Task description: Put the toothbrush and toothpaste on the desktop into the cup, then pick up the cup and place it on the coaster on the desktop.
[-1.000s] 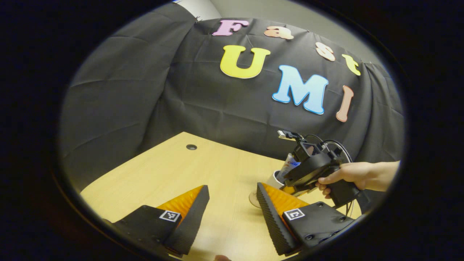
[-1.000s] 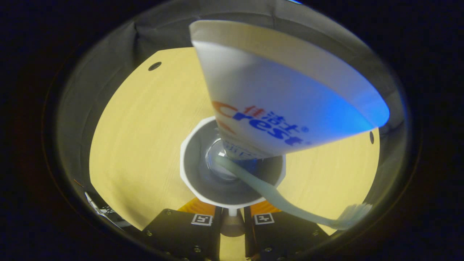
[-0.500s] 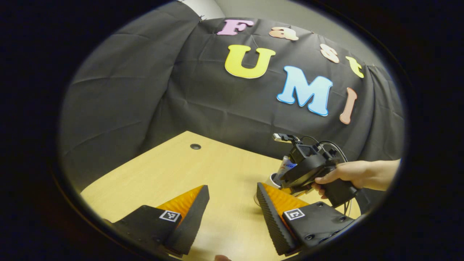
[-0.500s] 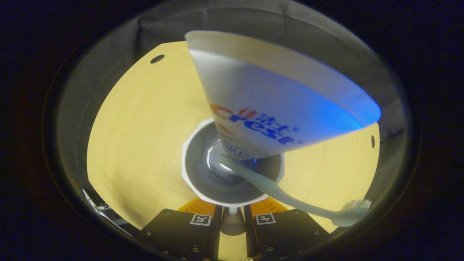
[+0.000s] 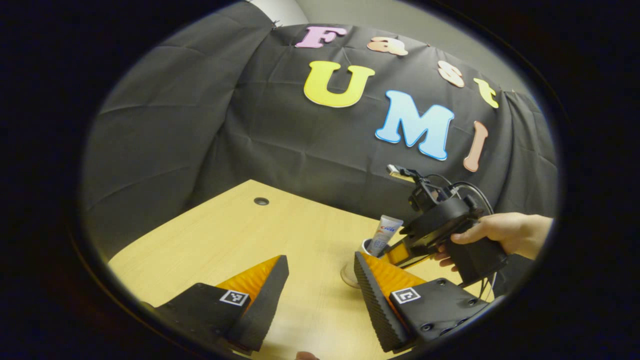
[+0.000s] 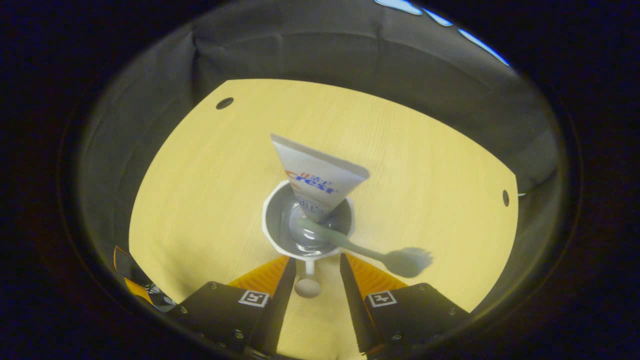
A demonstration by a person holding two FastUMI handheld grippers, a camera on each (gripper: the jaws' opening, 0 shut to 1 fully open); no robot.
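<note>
A white cup [image 6: 280, 235] stands on the wooden desk [image 6: 200, 190] with the toothpaste tube [image 6: 317, 177] and the toothbrush [image 6: 370, 252] leaning out of it. My right gripper [image 6: 317, 259] is open, its fingers on either side of the cup's handle [image 6: 307, 280] without touching it. In the left gripper view the cup [image 5: 367, 246] with the toothpaste tube [image 5: 388, 232] sits over a round coaster [image 5: 347, 275]; the cup's base is hidden behind my finger. A hand holds the right gripper [image 5: 402, 252] just right of the cup. My left gripper [image 5: 320, 260] is open with nothing in it.
The desk has small cable holes [image 5: 261, 201] [image 6: 224, 103] [image 6: 505, 197] near its far edges. Black cloth [image 5: 200, 125] walls in the desk on the far sides. Part of the left gripper [image 6: 130, 272] shows at the desk's near left edge.
The right gripper went from shut on the cup's handle to open and drew back up from the cup. The cup with both items came down near the coaster. The left gripper barely moved.
</note>
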